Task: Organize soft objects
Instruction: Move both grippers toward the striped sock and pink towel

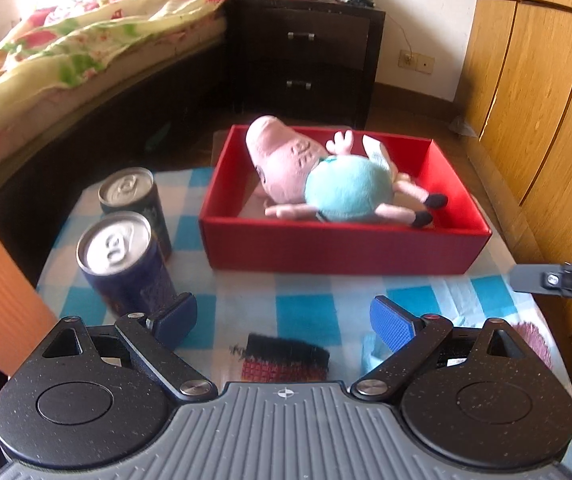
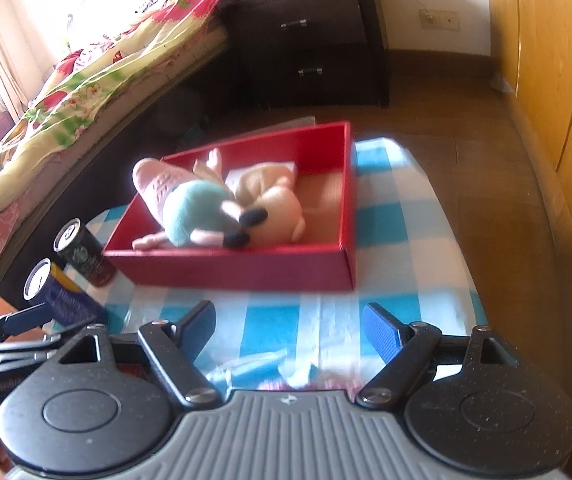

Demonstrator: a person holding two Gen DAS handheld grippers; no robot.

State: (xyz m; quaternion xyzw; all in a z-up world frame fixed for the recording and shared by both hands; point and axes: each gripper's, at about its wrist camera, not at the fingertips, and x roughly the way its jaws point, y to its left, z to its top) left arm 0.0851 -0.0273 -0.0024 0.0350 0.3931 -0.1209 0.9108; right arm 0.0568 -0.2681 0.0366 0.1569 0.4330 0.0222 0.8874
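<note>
Pink plush pig (image 1: 286, 164), teal-shirted, lying in red box (image 1: 342, 248); both hand-held grippers (image 1: 282, 320) (image 2: 290, 328) wide, empty.

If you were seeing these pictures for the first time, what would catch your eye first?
The red box on the blue checked cloth, with a pink plush pig in a teal shirt lying inside and a cream plush toy beside it. Two cans stand left of the box.
</note>
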